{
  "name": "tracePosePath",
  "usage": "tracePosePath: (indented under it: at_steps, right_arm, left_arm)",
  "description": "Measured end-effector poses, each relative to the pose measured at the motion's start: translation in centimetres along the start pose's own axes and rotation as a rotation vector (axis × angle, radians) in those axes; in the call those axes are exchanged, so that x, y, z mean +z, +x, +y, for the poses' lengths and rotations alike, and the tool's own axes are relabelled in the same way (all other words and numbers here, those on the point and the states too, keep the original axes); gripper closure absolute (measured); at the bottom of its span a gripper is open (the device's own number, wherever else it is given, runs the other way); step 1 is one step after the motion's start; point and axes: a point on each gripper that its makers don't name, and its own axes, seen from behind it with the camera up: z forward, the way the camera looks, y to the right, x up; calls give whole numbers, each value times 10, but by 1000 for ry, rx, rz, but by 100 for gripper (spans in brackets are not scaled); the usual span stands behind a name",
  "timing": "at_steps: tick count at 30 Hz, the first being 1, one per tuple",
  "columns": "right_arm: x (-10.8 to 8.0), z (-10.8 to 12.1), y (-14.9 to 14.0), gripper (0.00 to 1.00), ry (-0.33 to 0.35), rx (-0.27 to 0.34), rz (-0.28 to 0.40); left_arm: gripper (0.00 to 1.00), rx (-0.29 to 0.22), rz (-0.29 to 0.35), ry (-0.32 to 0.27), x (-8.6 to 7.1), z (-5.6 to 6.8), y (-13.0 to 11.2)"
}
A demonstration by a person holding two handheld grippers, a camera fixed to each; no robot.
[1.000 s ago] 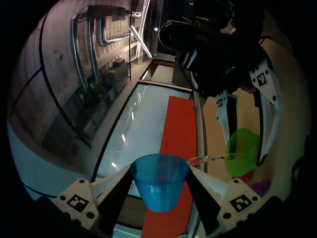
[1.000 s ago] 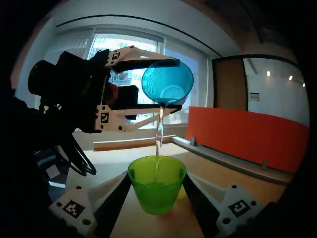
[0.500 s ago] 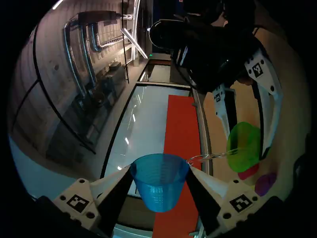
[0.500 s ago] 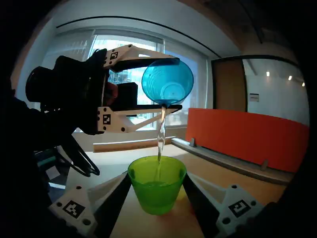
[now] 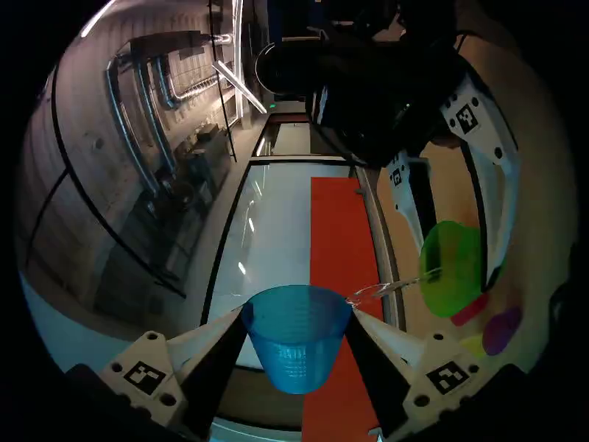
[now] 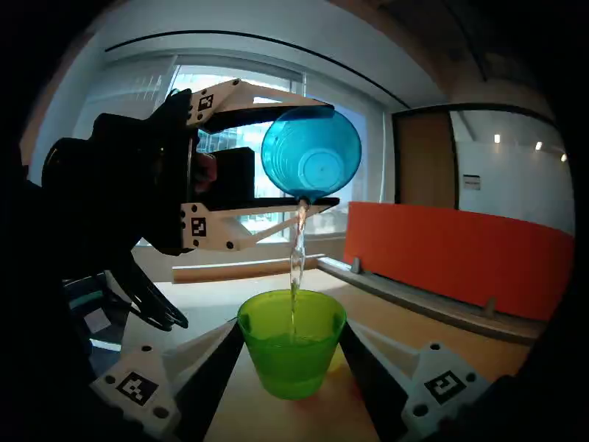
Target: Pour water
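- Bright office backdrop: a wide window [image 6: 221,81], an orange partition [image 6: 456,250], and a pale wooden desk [image 6: 213,295] below.
- Held high above the desk, the blue cup [image 6: 311,153] is tipped well over. A thin water stream [image 6: 297,254] falls from its lower lip into the green cup [image 6: 291,346] directly beneath, which is partly filled.
- Both cups look like thin, translucent plastic. They are probably light, slick and easily squashed, so a gentle squeeze on the side wall suits them. The green one should get heavier as it fills.
- Clenched on the blue cup's sides is the left tool [image 6: 329,155]. The right tool [image 6: 291,331] grips the upright green cup by its sides.
- Right gripper view gives the water level and where the stream lands. Left gripper view gives the green cup's mouth and a purple spot [image 5: 502,330] on the desk beside it.
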Motion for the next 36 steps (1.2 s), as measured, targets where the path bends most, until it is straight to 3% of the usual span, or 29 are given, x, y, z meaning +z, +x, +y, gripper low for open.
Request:
tracePosePath:
  at_steps: [14,24,30,36]
  right_arm:
    - [2,0,3,11,-1,-4,4]
    - [1,0,2,11,-4,-7,2]
    - [0,2,2,11,-8,-7,2]
    - [-1,2,3,11,-9,-7,4]
  left_arm:
    - [13,71,2,14,-3,1,5]
    - [13,95,8,17,-5,1,10]
    - [13,94,6,16,-4,1,10]
    - [13,54,6,13,-2,-3,6]
